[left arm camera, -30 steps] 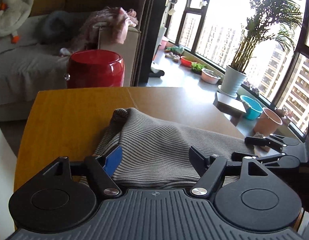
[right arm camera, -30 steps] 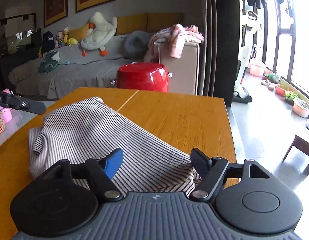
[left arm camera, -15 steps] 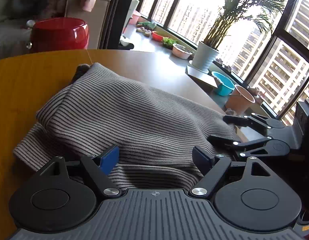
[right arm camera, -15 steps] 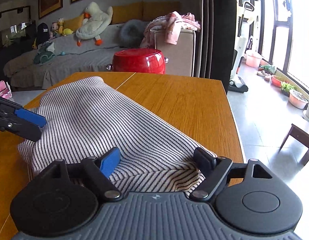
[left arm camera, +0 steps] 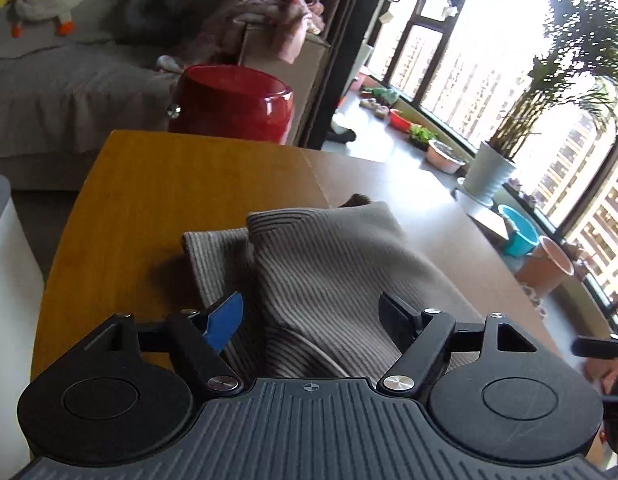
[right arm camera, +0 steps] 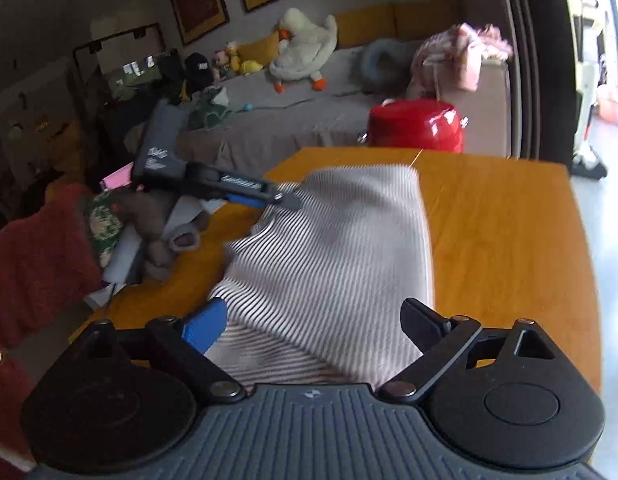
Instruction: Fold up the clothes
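L wrist: 1 striped garment [left arm camera: 333, 280] on table [left arm camera: 157, 200]; L gripper [left arm camera: 311, 318] & R gripper [right arm camera: 313, 324] jaws wide, gripping nothing.

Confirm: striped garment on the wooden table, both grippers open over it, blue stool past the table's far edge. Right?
Not quite: the stool is red, not blue; the right wrist view shows it clearly past the table's far edge. The rest holds: the striped garment lies on the wooden table, with the left gripper and right gripper both open over it.
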Demonstrator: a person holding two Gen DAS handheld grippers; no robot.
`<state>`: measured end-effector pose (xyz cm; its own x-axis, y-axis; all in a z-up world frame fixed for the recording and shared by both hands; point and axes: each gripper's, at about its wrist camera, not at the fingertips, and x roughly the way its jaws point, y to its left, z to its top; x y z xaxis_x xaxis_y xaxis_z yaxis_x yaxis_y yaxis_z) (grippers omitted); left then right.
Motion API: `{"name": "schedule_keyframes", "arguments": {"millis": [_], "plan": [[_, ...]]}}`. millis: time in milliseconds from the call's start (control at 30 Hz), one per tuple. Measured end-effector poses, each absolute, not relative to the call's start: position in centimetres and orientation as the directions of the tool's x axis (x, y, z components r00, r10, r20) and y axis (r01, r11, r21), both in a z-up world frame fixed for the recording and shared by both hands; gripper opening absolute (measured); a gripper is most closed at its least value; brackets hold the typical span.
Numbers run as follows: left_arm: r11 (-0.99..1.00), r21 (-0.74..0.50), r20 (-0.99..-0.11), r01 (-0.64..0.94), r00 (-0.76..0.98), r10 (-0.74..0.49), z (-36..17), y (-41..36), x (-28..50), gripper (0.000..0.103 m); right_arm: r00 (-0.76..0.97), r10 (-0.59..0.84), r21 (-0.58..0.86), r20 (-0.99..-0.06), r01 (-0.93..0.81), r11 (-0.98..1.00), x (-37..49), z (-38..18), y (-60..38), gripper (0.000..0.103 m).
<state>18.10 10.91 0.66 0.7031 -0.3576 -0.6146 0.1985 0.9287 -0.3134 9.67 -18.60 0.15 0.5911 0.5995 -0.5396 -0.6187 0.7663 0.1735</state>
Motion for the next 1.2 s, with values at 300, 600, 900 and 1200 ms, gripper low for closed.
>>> {"name": "schedule_keyframes", "arguments": {"millis": [300, 600, 900, 1200], "plan": [[0.870, -0.201, -0.688, 0.450, 0.567, -0.452, -2.3, 5.4, 15.4, 0.061, 0.618, 0.432, -0.012, -0.657, -0.582, 0.813, 12.3, -4.4, -16.4, 0.051], [0.875, -0.230, -0.598, 0.426, 0.648, -0.472, -3.7, 5.0, 17.7, 0.076, 0.694, 0.409, 0.023, -0.592, -0.492, 0.870, 9.1, -5.8, -15.0, 0.053], [0.890, -0.270, -0.512, 0.367, 0.728, -0.455, -4.3, 5.7, 15.8, 0.085, 0.678, 0.477, 0.085, -0.560, -0.525, 0.847, 10.5, -6.0, -15.2, 0.070], [0.808, -0.508, -0.395, 0.300, 0.752, -0.527, -5.3, 8.8, 15.5, 0.102, 0.658, 0.548, 0.360, -0.517, -0.413, 0.836, 15.5, -7.2, -17.6, 0.086]]}}
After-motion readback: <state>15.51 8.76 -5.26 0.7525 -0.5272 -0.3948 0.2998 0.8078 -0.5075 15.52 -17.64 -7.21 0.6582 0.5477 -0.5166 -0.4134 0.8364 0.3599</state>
